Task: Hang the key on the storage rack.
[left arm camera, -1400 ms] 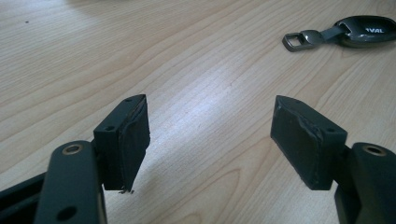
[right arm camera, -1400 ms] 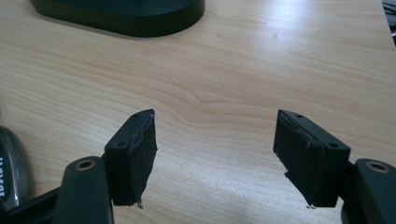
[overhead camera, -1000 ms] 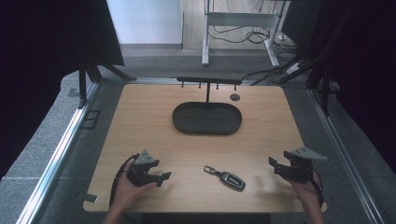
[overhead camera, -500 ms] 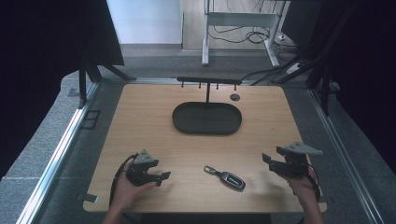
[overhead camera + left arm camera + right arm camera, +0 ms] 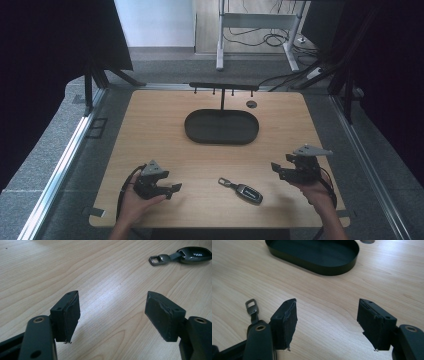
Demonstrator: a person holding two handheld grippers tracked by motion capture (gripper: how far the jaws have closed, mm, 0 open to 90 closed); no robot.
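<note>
— Since a second ago, right gripper [image 5: 276,168] has slid inward along the table's near edge toward the car key [image 5: 246,191]; left gripper [image 5: 174,188] sits about where it was.

— Key position?

— Flat on the wooden table [image 5: 155,125], near the front edge, between the two grippers. Closer to the right one, well apart from the left. Metal loop end points left and away, dark fob body toward the right.

— Jaws?

— Both sets spread wide, nothing between them. Left gripper view: key [image 5: 182,255] lies up ahead and to the right, beyond the jaws, no contact. Right gripper view: key loop [image 5: 251,306] pokes out just beside the left jaw, fob body hidden behind that jaw's arm.

— Anything else on the table?

— Dark oval tray [image 5: 197,131] at mid-table, past the key, with a small hook rack [image 5: 222,87] standing behind it.
</note>
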